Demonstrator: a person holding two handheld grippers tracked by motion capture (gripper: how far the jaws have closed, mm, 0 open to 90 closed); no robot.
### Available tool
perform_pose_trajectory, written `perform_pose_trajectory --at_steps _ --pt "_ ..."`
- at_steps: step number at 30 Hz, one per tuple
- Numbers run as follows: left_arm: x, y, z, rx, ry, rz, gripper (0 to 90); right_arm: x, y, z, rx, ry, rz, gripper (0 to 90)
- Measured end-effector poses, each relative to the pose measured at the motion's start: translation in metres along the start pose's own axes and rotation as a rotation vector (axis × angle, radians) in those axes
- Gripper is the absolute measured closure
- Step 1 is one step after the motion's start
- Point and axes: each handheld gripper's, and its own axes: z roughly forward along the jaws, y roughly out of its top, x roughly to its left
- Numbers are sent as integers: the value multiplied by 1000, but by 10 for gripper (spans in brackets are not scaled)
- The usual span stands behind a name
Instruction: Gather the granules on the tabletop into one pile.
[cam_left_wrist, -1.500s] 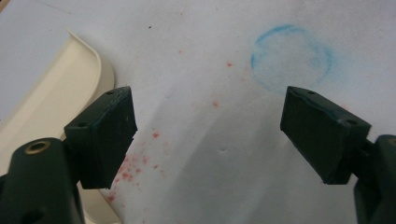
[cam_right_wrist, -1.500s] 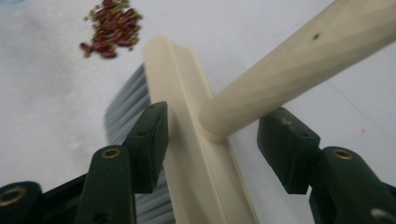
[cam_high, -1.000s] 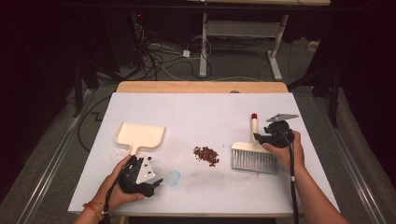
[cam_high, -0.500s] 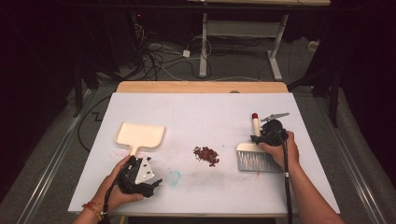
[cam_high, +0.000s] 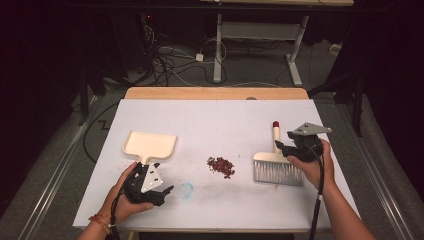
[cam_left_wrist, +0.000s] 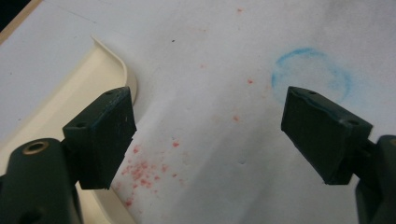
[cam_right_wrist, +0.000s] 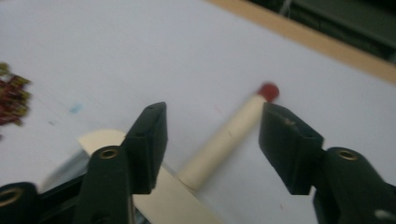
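Note:
A cream dustpan lies at the left of the white table, with its rim beside my left jaw. My left gripper rests just below the pan's handle, open and empty. A small pile of red crumbs sits mid-table. At the right lies a brush with grey bristles and a cream handle tipped red. My right gripper hovers over that handle, open. Its jaws have just been opening a little; the handle runs between them, untouched by the pads.
A faint blue ring is drawn on the table right of my left gripper, and red specks dot the surface by the pan. The crumb pile lies left of the brush. Desk legs and cables stand beyond the wooden far edge.
My right hand has lifted slightly over the brush handle and drifted a little right. The left hand, the dustpan and the crumbs have stayed put.

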Motion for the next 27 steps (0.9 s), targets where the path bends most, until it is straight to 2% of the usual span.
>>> perform_pose_trajectory --at_steps 2,3,5,7,10,12,14,17,20,22,24,25,27 --pt "-3 1 0 6 -7 13 172 -10 -6 12 44 -1 71 541" --pt "-3 1 0 8 -9 16 172 -17 -10 21 77 14 113 552" --pt "-3 1 1 13 -15 20 172 -22 -14 34 126 51 145 572" --pt "-2 2 3 13 -17 14 172 -22 -15 42 131 100 158 582" --pt "-2 2 4 16 -24 20 172 -15 -13 50 149 111 114 563" --pt "-2 2 5 16 -26 25 172 -14 -12 53 144 130 108 589" --pt "-3 2 4 19 -29 26 172 -12 -11 55 141 141 100 579" --pt "-1 0 4 22 -26 24 172 -9 -10 55 146 106 92 519" --pt "-1 0 1 7 -12 17 172 -7 -6 44 104 79 87 455" --pt "-1 0 -2 -5 8 17 172 -2 -4 24 26 43 54 418" --pt "-1 0 -5 -30 20 1 172 6 -5 2 -62 8 1 374" --pt "-1 -1 -6 -39 29 -6 172 12 -8 -15 -146 -2 -27 369" --pt "-1 -2 -10 -55 57 -11 172 22 -15 -36 -233 -1 -47 321"
